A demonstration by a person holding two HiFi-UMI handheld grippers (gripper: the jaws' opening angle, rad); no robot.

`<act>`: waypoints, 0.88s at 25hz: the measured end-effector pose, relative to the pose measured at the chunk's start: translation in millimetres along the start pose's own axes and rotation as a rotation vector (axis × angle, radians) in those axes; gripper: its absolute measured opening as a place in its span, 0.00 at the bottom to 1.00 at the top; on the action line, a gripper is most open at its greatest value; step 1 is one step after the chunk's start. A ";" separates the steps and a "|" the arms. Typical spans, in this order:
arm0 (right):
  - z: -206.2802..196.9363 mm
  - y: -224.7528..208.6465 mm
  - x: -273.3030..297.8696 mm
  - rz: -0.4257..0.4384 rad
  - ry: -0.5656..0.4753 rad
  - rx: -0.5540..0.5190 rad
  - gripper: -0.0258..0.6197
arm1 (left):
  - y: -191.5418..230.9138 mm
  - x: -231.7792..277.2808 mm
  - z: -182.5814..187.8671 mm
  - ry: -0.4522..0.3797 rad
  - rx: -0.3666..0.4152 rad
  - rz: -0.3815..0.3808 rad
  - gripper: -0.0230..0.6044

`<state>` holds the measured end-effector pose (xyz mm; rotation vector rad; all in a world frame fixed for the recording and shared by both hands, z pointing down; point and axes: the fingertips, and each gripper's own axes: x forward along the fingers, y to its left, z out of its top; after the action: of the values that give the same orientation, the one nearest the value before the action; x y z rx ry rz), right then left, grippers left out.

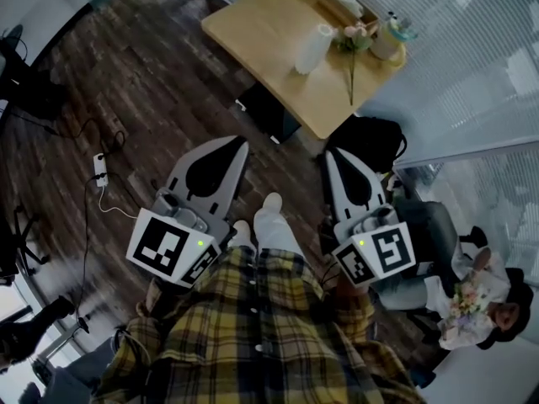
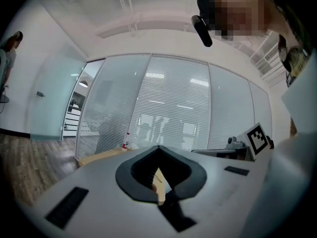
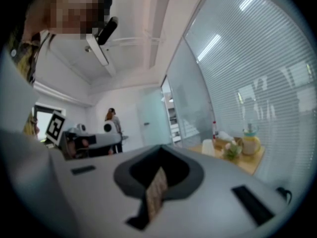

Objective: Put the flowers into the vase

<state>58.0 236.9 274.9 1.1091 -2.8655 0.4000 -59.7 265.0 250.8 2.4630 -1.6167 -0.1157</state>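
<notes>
A white vase stands on the wooden table at the top of the head view. Beside it a pink flower lies on the tabletop, its long stem pointing toward the table's near edge. Both grippers are held close to the body, well short of the table. My left gripper and my right gripper point toward the table, jaws together with nothing in them. The right gripper view shows the vase and flowers far ahead at the right.
A yellow jug and small items stand at the table's far side. A black bag and a dark box sit on the floor by the table. A power strip with cables lies left. A person sits at the right.
</notes>
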 end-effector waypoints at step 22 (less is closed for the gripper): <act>49.2 -121.7 73.0 0.061 -0.024 0.001 0.06 | 27.9 148.8 42.4 -0.055 0.056 0.037 0.05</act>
<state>87.5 90.1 264.3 1.0355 -2.9269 0.3939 -32.3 113.0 221.0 2.4906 -1.7104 -0.1358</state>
